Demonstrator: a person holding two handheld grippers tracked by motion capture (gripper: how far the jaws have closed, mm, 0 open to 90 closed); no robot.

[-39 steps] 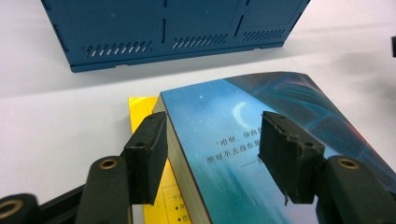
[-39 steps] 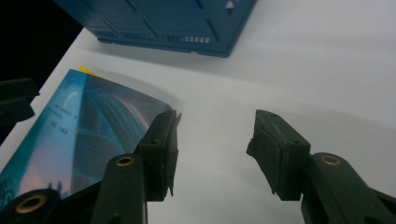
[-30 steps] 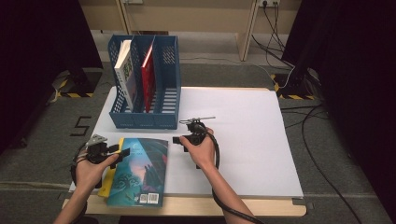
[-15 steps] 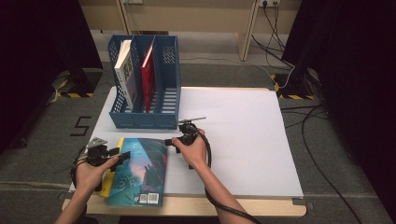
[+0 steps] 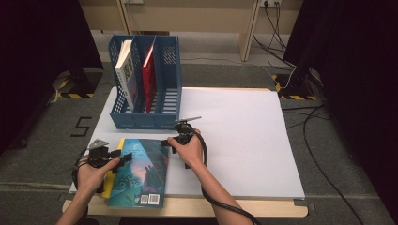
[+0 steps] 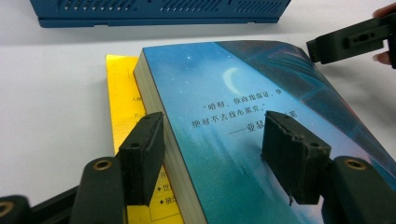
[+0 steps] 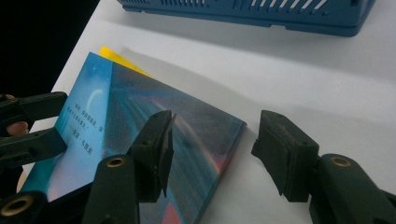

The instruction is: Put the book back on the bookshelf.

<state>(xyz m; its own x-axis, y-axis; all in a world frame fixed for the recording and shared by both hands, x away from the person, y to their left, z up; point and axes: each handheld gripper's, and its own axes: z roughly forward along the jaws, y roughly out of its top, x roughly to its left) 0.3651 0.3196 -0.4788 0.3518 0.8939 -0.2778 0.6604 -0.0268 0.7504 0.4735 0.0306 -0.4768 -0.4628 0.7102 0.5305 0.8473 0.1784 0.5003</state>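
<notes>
White sheeting covers the wooden counter (image 5: 244, 140), which stands on a grey carpeted floor (image 5: 42, 140) with dark curtains on both sides and cables trailing at the right. Toward the far left corner stands a blue plastic three-slot file rack (image 5: 146, 89), holding a white-spined book (image 5: 126, 70) in its left slot and a red book (image 5: 149, 75) in the middle one. Near the counter's front left edge lies a thick blue paperback with a night-sky cover (image 5: 141, 171), flat on top of a thin yellow book (image 5: 112, 180) that sticks out at its left side. The left tongs (image 6: 212, 149) are wide open and straddle the paperback's left long edge, one jaw beside the page block over the yellow book, the other above the cover; neither presses on it. The right tongs (image 7: 210, 149) have just been opening and stand wide, straddling the paperback's far right corner without gripping it, one jaw above the cover, the other above the white sheet.
</notes>
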